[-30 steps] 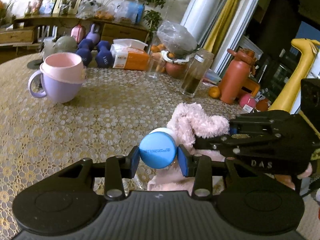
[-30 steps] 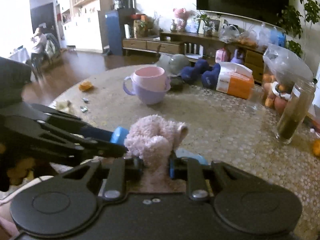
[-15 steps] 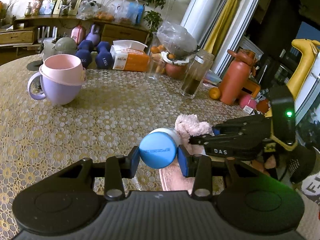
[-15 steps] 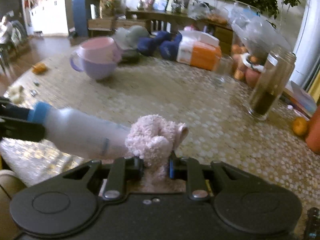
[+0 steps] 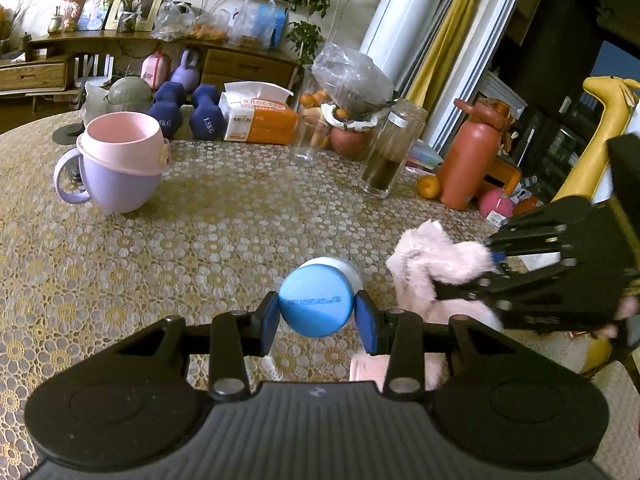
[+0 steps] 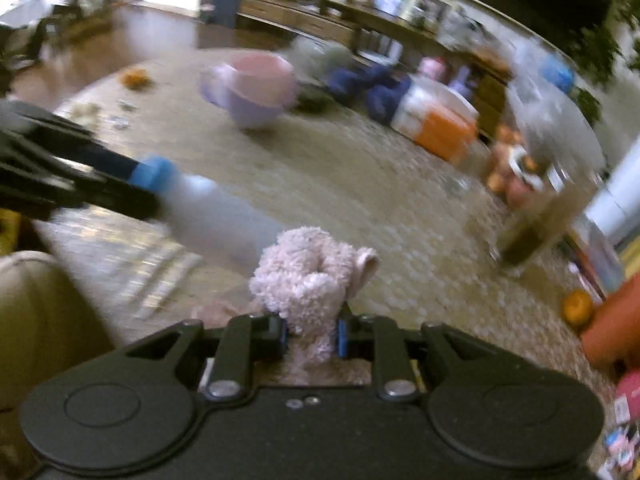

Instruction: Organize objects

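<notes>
Two tongs (image 5: 316, 314) (image 6: 311, 330), left pinching round blue-capped bottle (image 5: 318, 304), right fluffy pink cloth (image 6: 308, 280).

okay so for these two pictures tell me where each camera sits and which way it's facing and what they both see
Left wrist: on the left gripper, facing forward across the table; its fingers clamp a blue-capped bottle; the right gripper enters from the right, holding a pink plush toy.
Right wrist: on the right gripper, facing over the same table, blurred; its fingers pinch the plush toy; the left gripper comes from the left with the bottle.
Shared: bottle, toy, pink-and-purple cup.
</notes>
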